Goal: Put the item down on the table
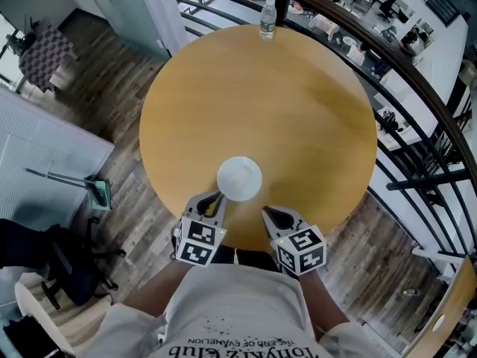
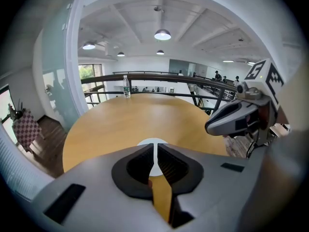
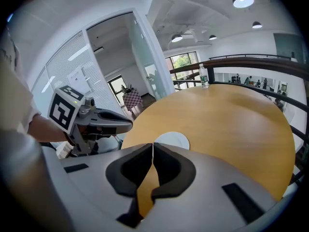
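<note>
A flat white round disc lies on the round wooden table close to its near edge. Both grippers hover just short of it, off the table's near rim. My left gripper is at the disc's near-left side, jaws shut with nothing between them. My right gripper sits a little to the disc's near right, also shut and empty. In the left gripper view the disc shows just beyond the closed jaws. In the right gripper view the disc lies ahead of the jaws.
A clear water bottle stands upright at the table's far edge. A dark railing curves round the table's right and far sides, with an open drop beyond. Wooden floor lies to the left, with a dustpan and a chair.
</note>
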{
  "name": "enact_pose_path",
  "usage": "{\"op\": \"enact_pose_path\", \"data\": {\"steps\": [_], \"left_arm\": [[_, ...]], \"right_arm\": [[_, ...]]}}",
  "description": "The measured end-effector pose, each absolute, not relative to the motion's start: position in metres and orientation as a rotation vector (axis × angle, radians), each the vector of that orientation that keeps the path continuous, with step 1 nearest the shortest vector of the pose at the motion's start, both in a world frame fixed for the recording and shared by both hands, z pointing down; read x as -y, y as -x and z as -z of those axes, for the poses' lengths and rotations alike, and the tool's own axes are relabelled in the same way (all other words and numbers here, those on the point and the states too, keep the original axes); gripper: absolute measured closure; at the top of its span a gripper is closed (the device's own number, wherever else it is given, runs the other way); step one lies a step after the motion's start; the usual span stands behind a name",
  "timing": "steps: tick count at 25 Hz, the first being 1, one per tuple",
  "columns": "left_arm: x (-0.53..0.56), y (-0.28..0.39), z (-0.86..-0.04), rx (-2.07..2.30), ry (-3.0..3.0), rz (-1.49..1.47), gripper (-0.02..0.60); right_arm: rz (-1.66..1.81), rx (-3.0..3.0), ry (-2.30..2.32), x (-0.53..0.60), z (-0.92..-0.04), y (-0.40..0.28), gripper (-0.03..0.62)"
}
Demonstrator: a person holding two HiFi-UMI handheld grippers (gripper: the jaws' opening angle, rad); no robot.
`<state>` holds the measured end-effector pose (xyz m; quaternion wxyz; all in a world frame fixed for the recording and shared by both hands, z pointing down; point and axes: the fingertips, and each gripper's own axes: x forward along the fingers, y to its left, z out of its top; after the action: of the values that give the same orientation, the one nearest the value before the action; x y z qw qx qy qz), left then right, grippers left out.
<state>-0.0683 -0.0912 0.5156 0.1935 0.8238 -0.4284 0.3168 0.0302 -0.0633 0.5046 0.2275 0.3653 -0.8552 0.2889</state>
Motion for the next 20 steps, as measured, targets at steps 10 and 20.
{"op": "enact_pose_path", "data": {"steps": [10, 20], "left_arm": [[0.058, 0.082, -0.491, 1.196, -2.276, -0.795, 0.557], [0.053, 0.094, -0.478, 1.185, -2.316, -0.781, 0.558]], "right_arm": [[-0.754, 2.376, -1.068, 0.061, -0.479, -0.02, 0.568], [-0.766, 2.385, -1.116, 0.065, -0.467, -0.007, 0.568]]}}
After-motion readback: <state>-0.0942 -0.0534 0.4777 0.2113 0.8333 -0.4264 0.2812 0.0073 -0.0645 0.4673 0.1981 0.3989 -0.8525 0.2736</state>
